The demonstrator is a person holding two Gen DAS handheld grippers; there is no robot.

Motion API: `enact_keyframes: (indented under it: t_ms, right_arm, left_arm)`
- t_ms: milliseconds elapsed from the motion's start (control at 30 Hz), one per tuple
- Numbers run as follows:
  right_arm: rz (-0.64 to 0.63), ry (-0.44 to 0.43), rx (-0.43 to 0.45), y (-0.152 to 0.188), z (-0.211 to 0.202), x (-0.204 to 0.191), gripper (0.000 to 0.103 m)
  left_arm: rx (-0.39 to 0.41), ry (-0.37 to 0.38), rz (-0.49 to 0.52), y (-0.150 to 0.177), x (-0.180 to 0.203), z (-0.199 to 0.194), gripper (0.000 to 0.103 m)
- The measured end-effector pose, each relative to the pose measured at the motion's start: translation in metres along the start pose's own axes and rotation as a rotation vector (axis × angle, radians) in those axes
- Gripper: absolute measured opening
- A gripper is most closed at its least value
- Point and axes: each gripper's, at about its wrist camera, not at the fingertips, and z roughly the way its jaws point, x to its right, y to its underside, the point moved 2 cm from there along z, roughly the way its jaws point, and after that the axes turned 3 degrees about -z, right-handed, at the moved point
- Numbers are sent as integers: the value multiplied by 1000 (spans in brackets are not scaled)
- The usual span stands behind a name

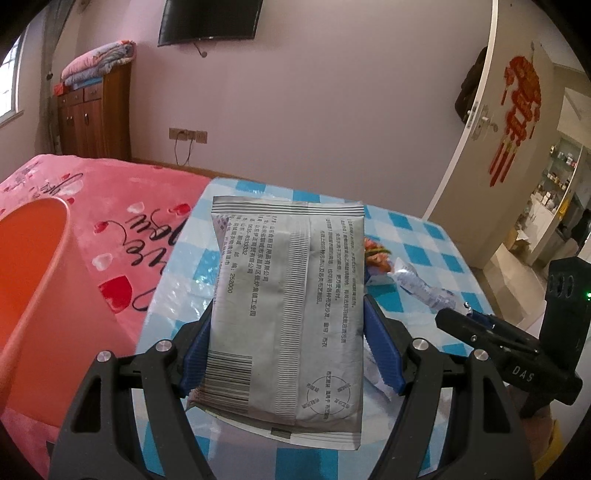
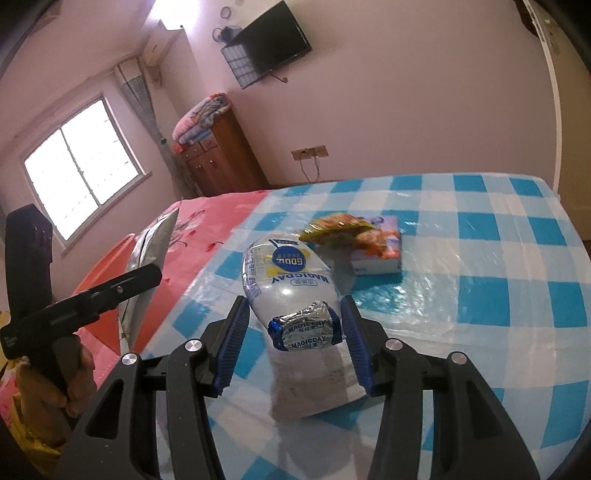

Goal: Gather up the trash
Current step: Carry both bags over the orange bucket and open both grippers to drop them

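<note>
A home bedroom: pink bedspread, wall television, wooden cabinet.

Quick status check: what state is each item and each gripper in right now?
Left gripper: shut on the grey pouch, lifted off the table.
Right gripper: shut on the white bottle, foil-capped end toward the camera.
Orange bin: open-topped, upright.
Small box: lying on the checked table.

Table under blue-and-white checked plastic cloth, bearing a small printed box with a colourful crumpled wrapper on top.
</note>
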Motion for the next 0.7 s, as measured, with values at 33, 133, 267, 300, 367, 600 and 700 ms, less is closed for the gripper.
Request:
enact_keyframes:
  t_ms: [33, 133, 267, 300, 367, 600, 700]
  right_arm:
    - [-4, -3, 2, -2, -1, -3, 52]
    - [-13, -23, 4, -7, -4, -14, 52]
    - [-33, -52, 0, -14, -4, -33, 52]
    - [-39, -58, -3, -16, -4, -38, 52]
    - [-56, -73, -11, -21, -2, -51, 52]
    - [-133, -149, -32, -38, 9, -101, 52]
    - [-185, -191, -48, -46, 20, -133, 52]
  left_arm:
    - [8, 3, 1, -1, 0, -4, 74]
    - [37, 0, 5, -6, -2, -19, 74]
    - [77, -11, -9, -13, -13, -41, 74]
    - [84, -16, -13, -14, -16, -45, 74]
    - [104, -32, -24, -17, -26, -56, 74]
    - [170, -120, -78, -24, -72, -93, 75]
    - [188, -167, -112, -24, -98, -105, 75]
